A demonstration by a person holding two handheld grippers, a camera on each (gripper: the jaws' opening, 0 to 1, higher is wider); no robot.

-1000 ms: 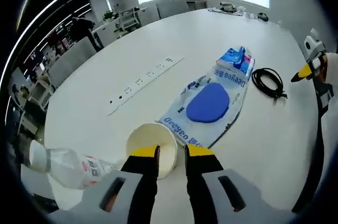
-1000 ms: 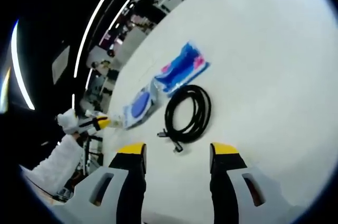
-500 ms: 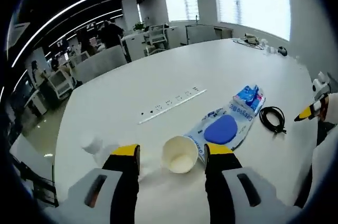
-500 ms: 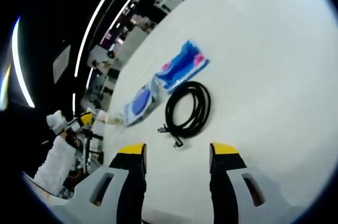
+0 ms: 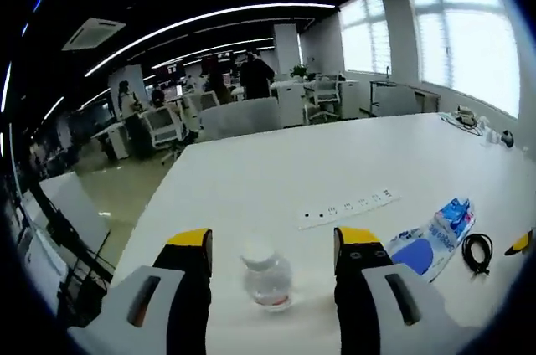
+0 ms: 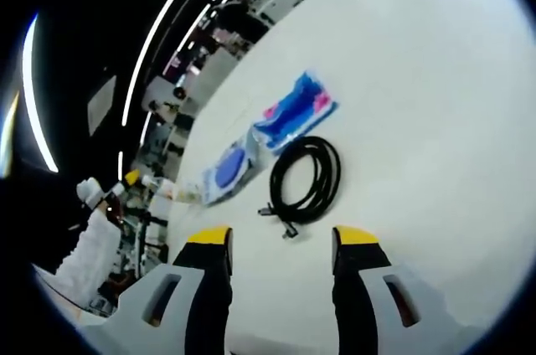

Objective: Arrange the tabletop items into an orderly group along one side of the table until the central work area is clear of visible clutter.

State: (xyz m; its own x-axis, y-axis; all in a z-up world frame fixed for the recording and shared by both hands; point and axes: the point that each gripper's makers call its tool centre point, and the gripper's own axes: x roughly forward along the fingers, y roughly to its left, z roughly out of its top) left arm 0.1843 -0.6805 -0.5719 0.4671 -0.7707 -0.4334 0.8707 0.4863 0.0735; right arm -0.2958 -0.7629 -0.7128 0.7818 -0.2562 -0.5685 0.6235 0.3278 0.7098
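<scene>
My left gripper (image 5: 273,241) is open and held above the white table (image 5: 276,171). A clear plastic bottle (image 5: 266,280) with a white cap shows between its jaws and looks upright; no jaw touches it. To the right lie a clear package with a blue oval pad (image 5: 414,251), a blue tissue pack (image 5: 456,214) and a coiled black cable (image 5: 477,252). My right gripper (image 6: 282,238) is open just short of that cable (image 6: 306,179), with the tissue pack (image 6: 297,112) and the blue pad package (image 6: 226,169) beyond it.
A white power strip (image 5: 345,207) lies flat near the table's middle. Office chairs (image 5: 243,116) and people stand past the far edge. A white sleeve (image 6: 88,246) shows at the left of the right gripper view. The table edge (image 5: 159,221) runs close on the left.
My left gripper opened off the paper cup's rim, then lifted and swung left, so the bottle now shows between its jaws. The right gripper has barely moved.
</scene>
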